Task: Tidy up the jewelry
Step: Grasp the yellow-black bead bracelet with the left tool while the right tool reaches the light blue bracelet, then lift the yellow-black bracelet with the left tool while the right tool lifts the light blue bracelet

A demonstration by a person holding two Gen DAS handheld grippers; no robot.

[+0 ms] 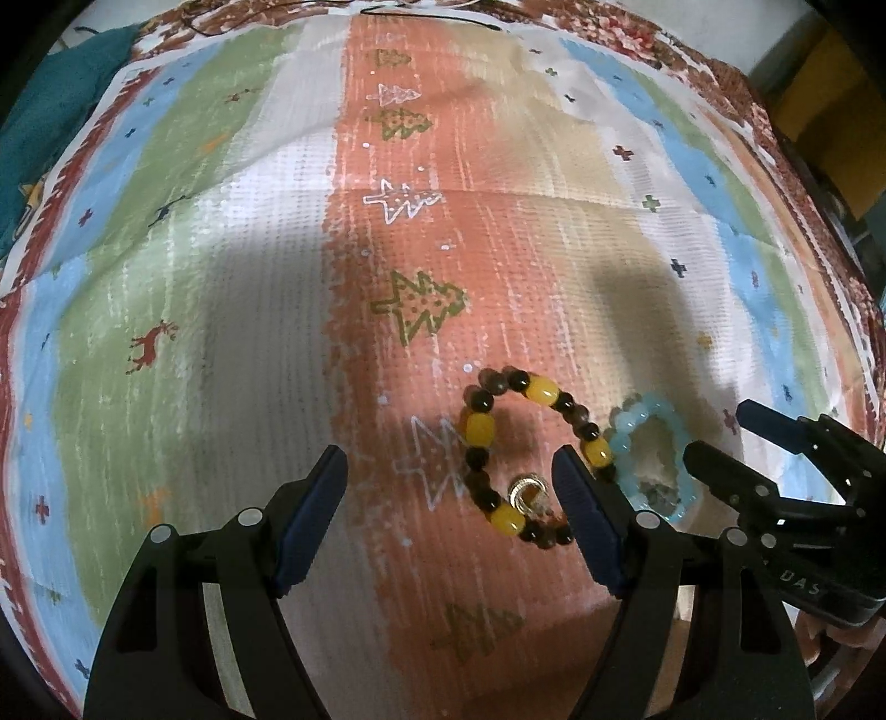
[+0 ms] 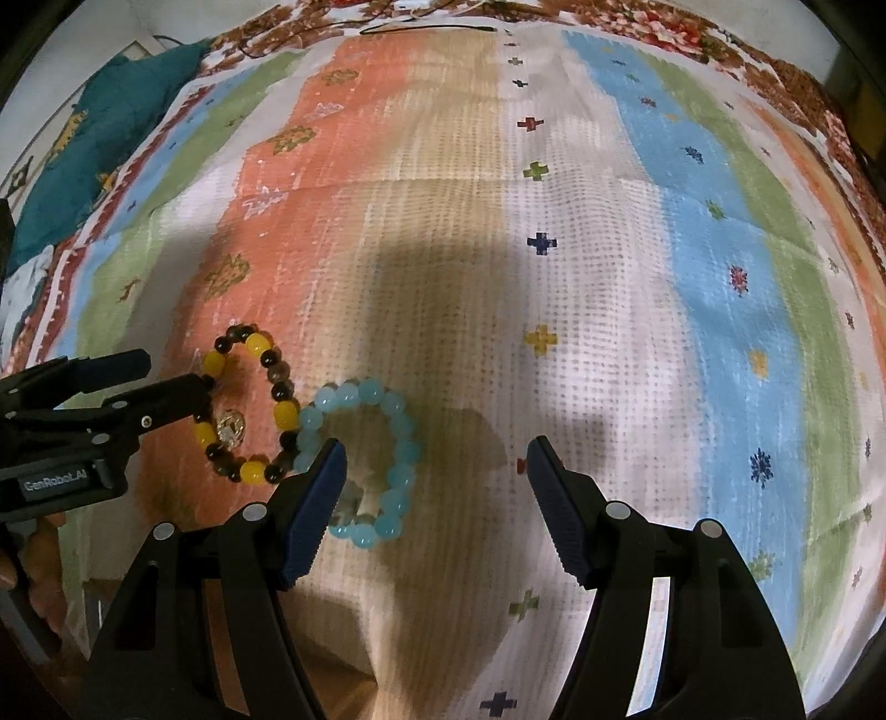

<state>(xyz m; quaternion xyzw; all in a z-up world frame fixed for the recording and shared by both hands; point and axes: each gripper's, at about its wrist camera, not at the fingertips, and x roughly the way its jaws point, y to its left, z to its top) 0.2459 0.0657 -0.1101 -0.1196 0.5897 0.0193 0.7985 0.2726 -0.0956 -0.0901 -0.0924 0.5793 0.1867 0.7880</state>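
A bracelet of yellow and dark beads [image 1: 482,426] with a small gold charm [image 1: 526,493] lies on the striped cloth, just inside my left gripper's right finger. It also shows in the right wrist view [image 2: 213,363]. A pale blue bead bracelet [image 1: 623,437] touches it on the right; in the right wrist view [image 2: 407,448] it lies by my right gripper's left finger. My left gripper [image 1: 449,473] is open and empty. My right gripper [image 2: 434,462] is open and empty. Each gripper shows in the other's view, the right gripper [image 1: 714,435] and the left gripper [image 2: 166,368].
A striped cloth with tree and cross patterns [image 1: 387,232] covers the table [image 2: 554,221]. A teal cloth [image 1: 44,127] lies at the far left [image 2: 111,122]. A thin black cord [image 2: 426,29] lies at the far edge. The table's near edge [image 1: 609,603] runs below the bracelets.
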